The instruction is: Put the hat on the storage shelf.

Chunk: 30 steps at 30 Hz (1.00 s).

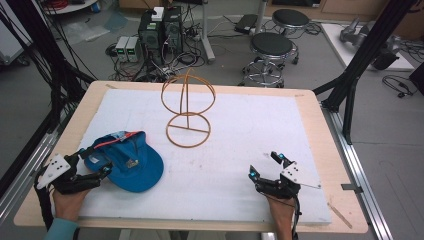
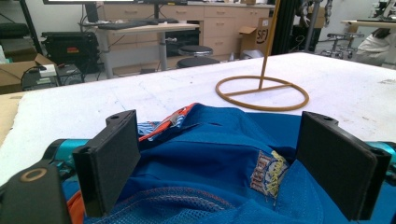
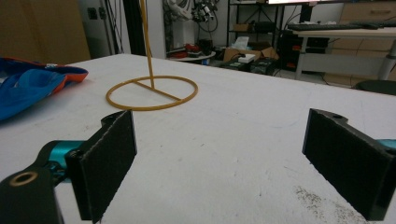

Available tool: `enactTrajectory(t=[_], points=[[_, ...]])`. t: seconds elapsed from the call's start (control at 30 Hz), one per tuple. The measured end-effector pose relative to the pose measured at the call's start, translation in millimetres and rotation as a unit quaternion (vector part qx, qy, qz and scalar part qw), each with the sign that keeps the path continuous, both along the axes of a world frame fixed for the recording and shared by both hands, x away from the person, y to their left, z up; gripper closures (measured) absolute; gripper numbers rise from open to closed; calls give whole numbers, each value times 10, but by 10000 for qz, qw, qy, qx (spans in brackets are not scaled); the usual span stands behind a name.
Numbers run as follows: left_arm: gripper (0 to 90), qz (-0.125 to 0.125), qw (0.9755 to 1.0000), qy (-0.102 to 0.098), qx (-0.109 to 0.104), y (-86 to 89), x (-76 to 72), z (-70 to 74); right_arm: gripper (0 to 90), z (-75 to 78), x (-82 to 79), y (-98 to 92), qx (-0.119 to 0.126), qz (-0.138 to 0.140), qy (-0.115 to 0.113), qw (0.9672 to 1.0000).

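Note:
A blue cap (image 1: pixel 132 162) with orange trim lies crumpled at the front left of the white sheet (image 1: pixel 240 125). My left gripper (image 1: pixel 95 161) is open, and its jaws straddle the cap's near edge. In the left gripper view the cap (image 2: pixel 210 158) bulges between the wide jaws of the left gripper (image 2: pixel 224 140), with room left beside the right pad (image 2: pixel 334 163). A tan wire hat stand (image 1: pixel 187 107) stands upright at the sheet's middle back. My right gripper (image 1: pixel 265 165) rests open at the front right, with bare sheet between its jaws (image 3: pixel 219 140). It faces the stand's base ring (image 3: pixel 152 93).
The sheet covers a wooden table (image 1: pixel 320 145). Black frame posts (image 1: pixel 360 60) rise at both sides. Two stools (image 1: pixel 270 55) and computer boxes (image 1: pixel 160 30) with cables stand on the floor past the far edge.

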State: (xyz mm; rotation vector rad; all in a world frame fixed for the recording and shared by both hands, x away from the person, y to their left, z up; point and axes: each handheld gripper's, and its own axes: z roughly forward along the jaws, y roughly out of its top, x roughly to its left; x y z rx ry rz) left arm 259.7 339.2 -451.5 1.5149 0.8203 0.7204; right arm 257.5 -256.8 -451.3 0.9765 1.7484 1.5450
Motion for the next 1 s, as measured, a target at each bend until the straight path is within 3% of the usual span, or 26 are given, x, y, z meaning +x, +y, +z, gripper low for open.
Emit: enactTrajectory(t=[0.13,0.47,0.63,0.83,1.0], points=[[141,11,10000,-14,-1,-2,-1,-1,88,0,1,-8,71,10,47,10000],[141,38,9999,-42,110,-18,-6,2,88,0,3,-9,13,57,-11,10000],[141,15,10000,-65,66,-14,-9,0,88,1,-4,6,-30,42,-6,10000],[137,-54,10000,0,-48,4,4,0,88,1,-8,17,-67,31,-10,10000],[135,-138,9996,205,-138,32,52,10,88,2,-6,18,-101,55,-46,9999]])
